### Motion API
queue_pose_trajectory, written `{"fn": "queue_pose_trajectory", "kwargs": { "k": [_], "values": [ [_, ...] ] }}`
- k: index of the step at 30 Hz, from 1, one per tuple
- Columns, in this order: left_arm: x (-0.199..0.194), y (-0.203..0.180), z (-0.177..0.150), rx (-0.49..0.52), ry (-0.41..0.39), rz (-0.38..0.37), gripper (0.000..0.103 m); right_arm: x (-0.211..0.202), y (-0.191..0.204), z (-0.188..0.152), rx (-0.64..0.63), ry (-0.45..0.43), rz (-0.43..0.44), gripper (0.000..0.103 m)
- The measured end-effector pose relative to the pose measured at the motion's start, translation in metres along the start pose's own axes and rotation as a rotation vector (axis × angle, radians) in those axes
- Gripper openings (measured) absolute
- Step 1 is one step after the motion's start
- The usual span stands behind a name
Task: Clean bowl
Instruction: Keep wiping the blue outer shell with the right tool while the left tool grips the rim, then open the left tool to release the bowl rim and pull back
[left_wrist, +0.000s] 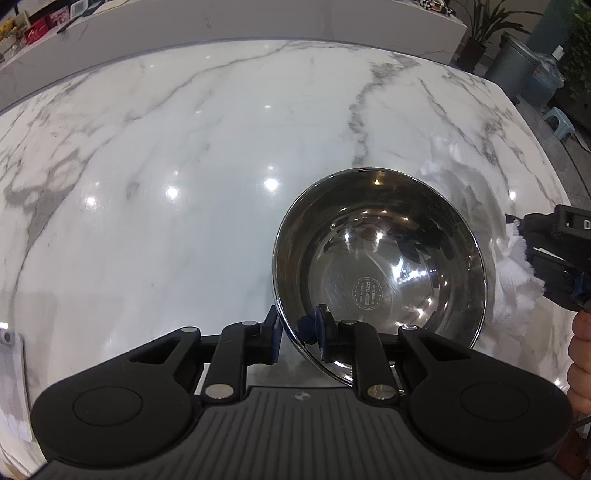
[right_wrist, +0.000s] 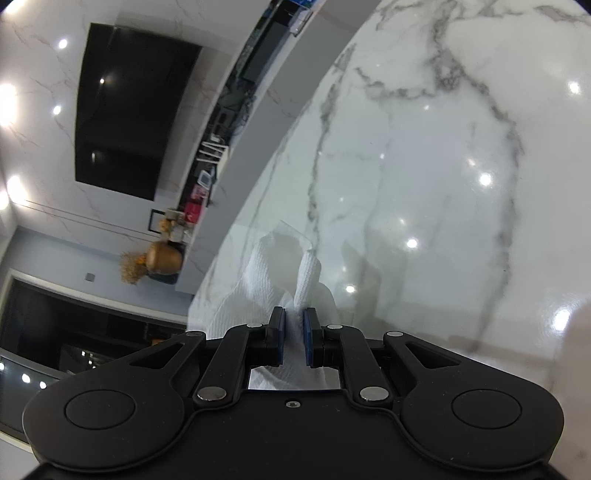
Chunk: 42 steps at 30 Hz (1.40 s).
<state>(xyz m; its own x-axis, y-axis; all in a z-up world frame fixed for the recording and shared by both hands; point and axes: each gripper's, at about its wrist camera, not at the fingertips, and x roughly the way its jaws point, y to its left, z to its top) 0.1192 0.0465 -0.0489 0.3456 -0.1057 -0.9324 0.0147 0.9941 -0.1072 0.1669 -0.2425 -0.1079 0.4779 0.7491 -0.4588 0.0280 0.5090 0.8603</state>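
Observation:
A shiny steel bowl (left_wrist: 384, 266) is tilted above the marble table (left_wrist: 184, 184), with its inside facing the left wrist camera. My left gripper (left_wrist: 297, 332) is shut on the bowl's near rim, one pad inside and one outside. My right gripper (right_wrist: 294, 332) is shut on a white paper towel (right_wrist: 273, 280). In the left wrist view the right gripper (left_wrist: 546, 258) sits just right of the bowl, outside it, with the towel (left_wrist: 517, 280) bunched beside the bowl's right wall.
The marble table's far edge meets a white counter (left_wrist: 258, 22). A grey bin (left_wrist: 524, 70), a plant (left_wrist: 484, 26) and a small stool (left_wrist: 559, 118) stand beyond the table's right corner. A dark screen (right_wrist: 129, 110) hangs on the wall.

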Motion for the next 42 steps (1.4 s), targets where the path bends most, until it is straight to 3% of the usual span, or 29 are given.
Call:
{"fn": "queue_pose_trajectory", "kwargs": {
  "k": [11,15,18,23,26,34,39,42],
  "values": [
    [0.002,-0.003,-0.007,-0.004,-0.030,-0.003,0.024,0.010,0.005,-0.006,0.010,0.040,-0.064,0.010],
    [0.003,-0.004,-0.007,-0.013,-0.032,0.002,0.025,0.024,0.011,-0.012,-0.019,0.098,-0.150,0.010],
    [0.003,-0.004,-0.007,-0.020,-0.036,0.005,0.025,0.024,0.016,-0.015,-0.057,0.095,-0.164,0.010],
    [-0.002,0.001,-0.010,-0.049,-0.062,-0.010,0.025,0.016,0.030,-0.020,-0.149,0.046,-0.196,0.010],
    [-0.010,0.004,-0.011,-0.064,-0.092,-0.009,0.027,0.003,0.044,-0.024,-0.252,-0.039,-0.226,0.010],
    [-0.030,0.002,-0.018,-0.041,-0.137,-0.042,0.042,0.000,0.071,-0.041,-0.521,-0.169,-0.450,0.010],
    [-0.038,0.002,-0.023,-0.028,-0.157,-0.051,0.047,0.014,0.074,-0.053,-0.645,-0.143,-0.597,0.010],
    [-0.040,0.004,-0.024,-0.037,-0.160,-0.057,0.048,0.024,0.071,-0.055,-0.669,-0.107,-0.641,0.010]
  ]
}}
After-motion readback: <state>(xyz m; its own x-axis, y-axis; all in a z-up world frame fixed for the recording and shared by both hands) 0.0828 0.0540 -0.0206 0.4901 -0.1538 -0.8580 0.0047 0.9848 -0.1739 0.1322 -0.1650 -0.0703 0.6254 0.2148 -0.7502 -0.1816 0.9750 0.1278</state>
